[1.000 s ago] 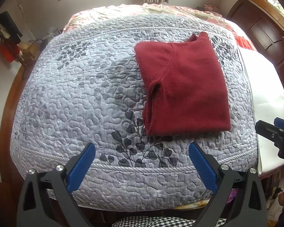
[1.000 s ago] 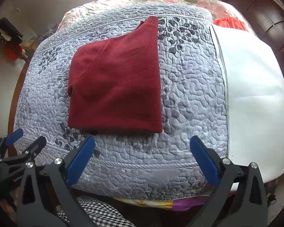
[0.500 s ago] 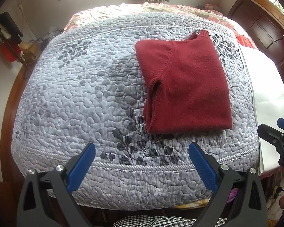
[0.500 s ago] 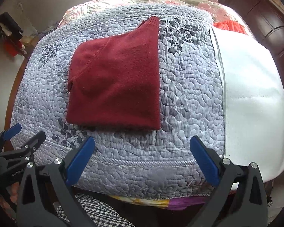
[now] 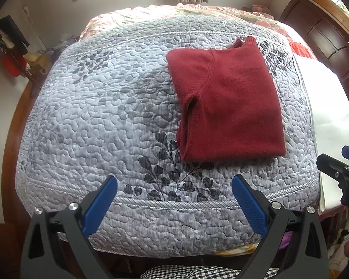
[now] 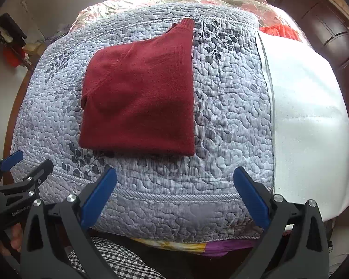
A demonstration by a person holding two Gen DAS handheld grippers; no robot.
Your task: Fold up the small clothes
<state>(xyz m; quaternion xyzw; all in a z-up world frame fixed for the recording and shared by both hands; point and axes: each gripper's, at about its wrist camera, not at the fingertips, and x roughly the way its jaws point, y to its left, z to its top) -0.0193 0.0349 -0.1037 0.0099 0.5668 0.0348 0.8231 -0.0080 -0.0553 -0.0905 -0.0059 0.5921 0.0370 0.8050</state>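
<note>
A dark red knit sweater (image 5: 230,107) (image 6: 139,97) lies folded into a flat rectangle on the grey quilted bedspread (image 5: 100,121) (image 6: 230,125), collar toward the far side. My left gripper (image 5: 174,200) hangs open over the bed's near edge, short of the sweater, with nothing between its blue pads. My right gripper (image 6: 174,197) is open too and empty, also near the front edge, below the sweater's near hem. Each gripper shows at the side of the other's view: the right one (image 5: 337,165), the left one (image 6: 21,167).
A white sheet (image 6: 307,121) covers the right part of the bed, with an orange cloth (image 6: 279,31) beyond it. A dark wooden headboard (image 5: 323,37) stands at the right. Pink bedding (image 5: 197,9) lies at the far end. Checkered fabric (image 6: 118,260) is below the grippers.
Both grippers have drawn back slightly from the bed and stay open. The sweater has not moved.
</note>
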